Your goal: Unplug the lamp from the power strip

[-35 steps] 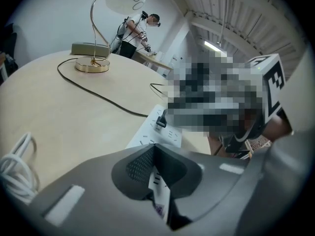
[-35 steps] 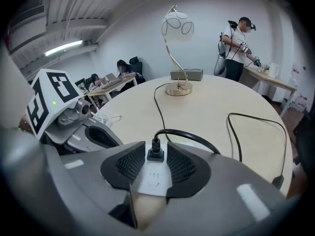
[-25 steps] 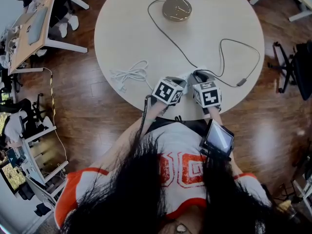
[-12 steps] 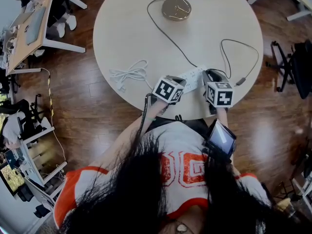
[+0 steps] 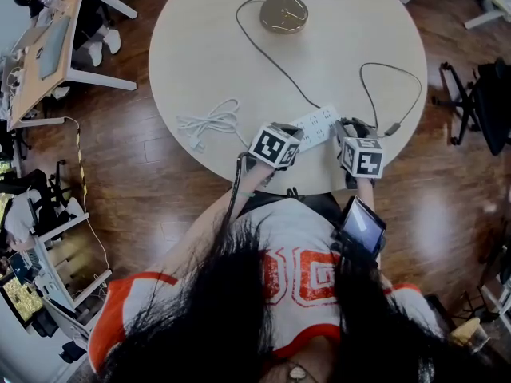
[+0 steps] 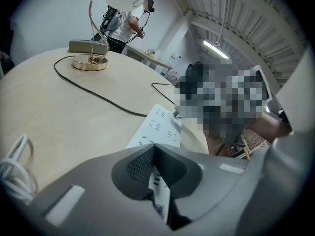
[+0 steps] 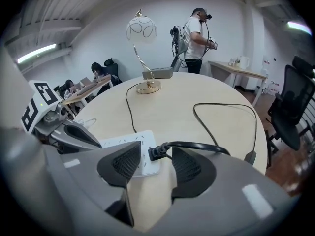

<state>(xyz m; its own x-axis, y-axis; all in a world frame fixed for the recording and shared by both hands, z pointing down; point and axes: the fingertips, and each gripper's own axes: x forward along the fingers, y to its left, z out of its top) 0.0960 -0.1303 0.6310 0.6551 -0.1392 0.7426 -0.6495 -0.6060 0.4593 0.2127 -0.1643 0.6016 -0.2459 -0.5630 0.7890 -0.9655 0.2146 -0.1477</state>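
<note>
The left tool [image 6: 154,155] is closed on the near end of the white power strip [image 6: 160,126], which lies flat on the table [image 5: 204,54]. The right tool [image 7: 158,165] is opening its jaws. The black plug [image 7: 156,152] lies between them, ungripped, at the strip's end. The cord [image 5: 279,66] runs across the table to the lamp [image 5: 283,13] near the far edge.
</note>
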